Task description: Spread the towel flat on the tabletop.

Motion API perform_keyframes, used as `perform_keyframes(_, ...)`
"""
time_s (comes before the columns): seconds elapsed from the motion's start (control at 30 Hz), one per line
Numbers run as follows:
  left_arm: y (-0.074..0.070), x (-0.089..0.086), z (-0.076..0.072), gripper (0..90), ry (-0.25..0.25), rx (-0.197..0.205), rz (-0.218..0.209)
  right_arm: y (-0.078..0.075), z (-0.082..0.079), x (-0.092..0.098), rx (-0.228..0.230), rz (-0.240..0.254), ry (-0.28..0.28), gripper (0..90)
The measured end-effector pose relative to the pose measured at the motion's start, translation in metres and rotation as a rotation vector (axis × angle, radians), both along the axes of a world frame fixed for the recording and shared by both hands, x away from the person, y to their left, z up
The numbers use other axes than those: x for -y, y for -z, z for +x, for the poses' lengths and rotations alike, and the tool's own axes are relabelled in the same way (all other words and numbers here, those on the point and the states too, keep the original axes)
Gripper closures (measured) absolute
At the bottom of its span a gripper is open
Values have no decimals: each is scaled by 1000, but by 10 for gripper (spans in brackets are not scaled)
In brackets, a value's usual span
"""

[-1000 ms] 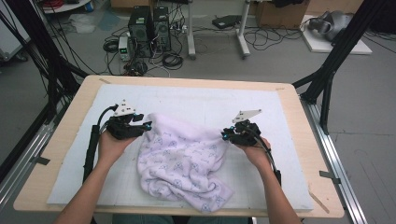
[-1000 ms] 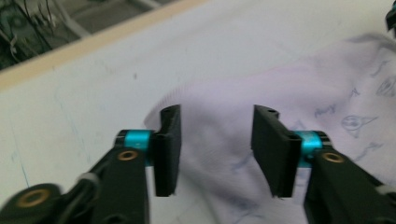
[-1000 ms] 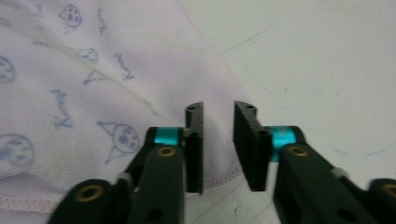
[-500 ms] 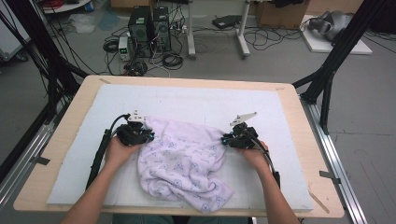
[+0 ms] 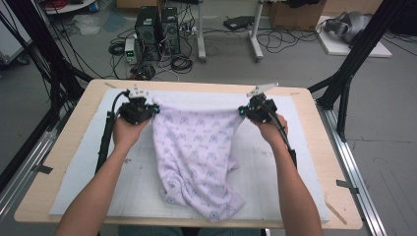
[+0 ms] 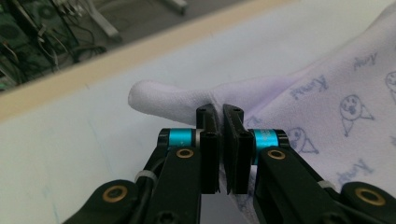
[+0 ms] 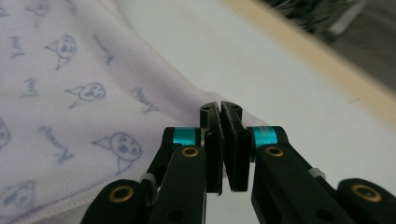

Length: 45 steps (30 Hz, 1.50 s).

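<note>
1. The left gripper (image 5: 156, 109), held in the person's left hand (image 5: 129, 132), has just been closing; its fingers (image 6: 208, 140) are now pinched tight on the left top corner of a pale lilac printed cloth (image 5: 196, 152).
2. The cloth hangs stretched between both grippers above the white mat (image 5: 78, 177) on the bench (image 5: 59, 157), its lower end resting crumpled on the mat near the person.
3. The right gripper (image 5: 241, 111) has just been closing too, and is clamped on the cloth's right top corner.
</note>
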<state>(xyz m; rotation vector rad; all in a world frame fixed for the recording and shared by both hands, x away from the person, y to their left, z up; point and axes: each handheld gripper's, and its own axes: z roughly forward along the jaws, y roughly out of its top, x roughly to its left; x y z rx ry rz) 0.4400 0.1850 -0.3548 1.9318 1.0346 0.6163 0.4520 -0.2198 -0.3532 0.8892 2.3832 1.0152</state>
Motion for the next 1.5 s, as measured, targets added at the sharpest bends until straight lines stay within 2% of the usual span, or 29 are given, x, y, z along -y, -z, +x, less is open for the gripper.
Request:
perform_keyframes(0.03, -5, 3, 6, 808, -12, 2, 6, -8, 8, 0, 17, -16, 29, 862)
perform_keyframes(0.07, -11, 6, 14, 707, -39, -5, 28, -11, 14, 0, 31, -22, 45, 782)
perform_keyframes(0.1, -12, 6, 17, 599, -39, -14, 15, -14, 21, 1, 51, -15, 94, 639)
perform_keyframes(0.13, -11, 4, 18, 562, -28, -17, 0, -14, 26, 3, 29, 19, 109, 632)
perform_keyframes(0.17, -9, 3, 18, 556, -17, -31, -3, -10, 28, 4, 8, 50, 107, 624)
perform_keyframes(0.27, 5, -1, 12, 535, 12, -64, 6, 4, 23, -1, -32, 40, 73, 604)
perform_keyframes(0.3, 10, -2, 8, 535, 18, -71, 4, 9, 19, -3, -32, 37, 54, 594)
perform_keyframes(0.37, 20, -5, -2, 522, 41, -83, -7, 16, 14, -6, -103, 39, 34, 564)
perform_keyframes(0.43, 28, -7, -14, 516, 64, -88, 0, 22, -2, -10, -83, 52, -13, 568)
perform_keyframes(0.47, 32, -8, -19, 513, 75, -90, -8, 24, -8, -11, -88, 66, -25, 562)
perform_keyframes(0.5, 35, -9, -25, 510, 88, -96, -11, 25, -15, -11, -93, 97, -40, 558)
perform_keyframes(0.57, 38, -10, -36, 493, 118, -109, -1, 25, -30, -13, -88, 95, -75, 541)
perform_keyframes(0.73, 43, -11, -69, 466, 172, -84, -14, 24, -69, -12, -64, 176, -140, 519)
perform_keyframes(0.8, 44, -12, -82, 463, 190, -70, -12, 25, -84, -13, -63, 168, -170, 501)
perform_keyframes(0.83, 44, -13, -88, 454, 195, -76, -10, 27, -91, -14, -57, 173, -185, 490)
perform_keyframes(0.93, 46, -13, -106, 421, 216, -55, -12, 32, -110, -16, -53, 188, -222, 468)
perform_keyframes(0.97, 47, -12, -111, 419, 223, -58, -1, 33, -116, -18, -61, 177, -227, 450)
perform_keyframes(1.03, 50, -12, -121, 403, 238, -59, -11, 34, -123, -22, -84, 152, -252, 429)
perform_keyframes(1.1, 54, -11, -132, 399, 254, -64, -14, 35, -133, -24, -69, 173, -277, 435)
perform_keyframes(1.17, 58, -10, -141, 391, 274, -68, -26, 36, -141, -26, -66, 161, -293, 431)
perform_keyframes(1.23, 60, -7, -150, 381, 298, -69, -14, 40, -150, -25, -65, 172, -303, 431)
perform_keyframes(1.4, 66, 0, -170, 404, 368, -107, -15, 53, -171, -26, -69, 175, -342, 439)
perform_keyframes(1.5, 74, 5, -177, 440, 416, -130, -3, 62, -183, -28, -68, 140, -351, 477)
